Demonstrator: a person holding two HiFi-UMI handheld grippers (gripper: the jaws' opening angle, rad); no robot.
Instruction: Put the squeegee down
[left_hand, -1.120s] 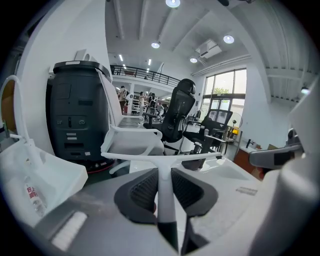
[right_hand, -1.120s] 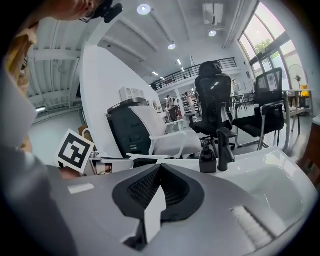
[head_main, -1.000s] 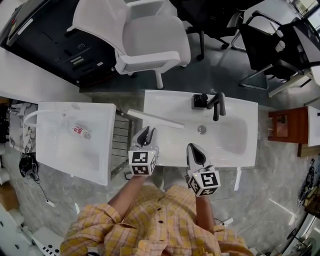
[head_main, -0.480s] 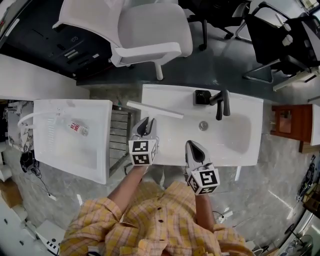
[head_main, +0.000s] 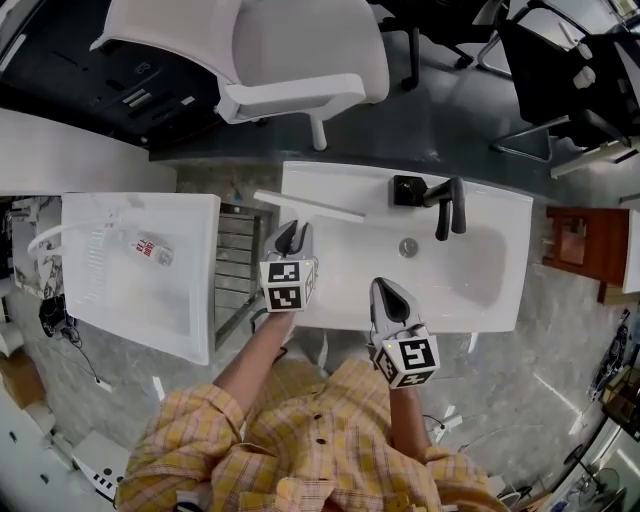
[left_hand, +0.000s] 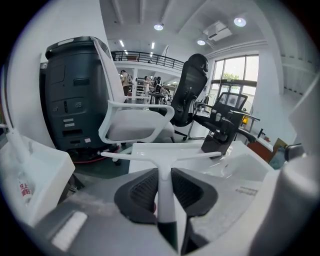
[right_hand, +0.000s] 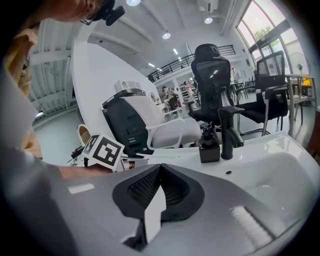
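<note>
Pinching the squeegee by its handle, the left fingers hold its blade crosswise just ahead, over the sink; right fingers are pressed together, empty.

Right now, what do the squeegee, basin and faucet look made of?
Squeegee: looks like white moulded plastic with a smooth satin handle and crossbar. The blade edge material can't be told.
Basin: glossy white, likely ceramic or solid-surface; it shows clear highlights and reflections.
Faucet: matte black, probably coated metal; there is hardly any glare on it.
</note>
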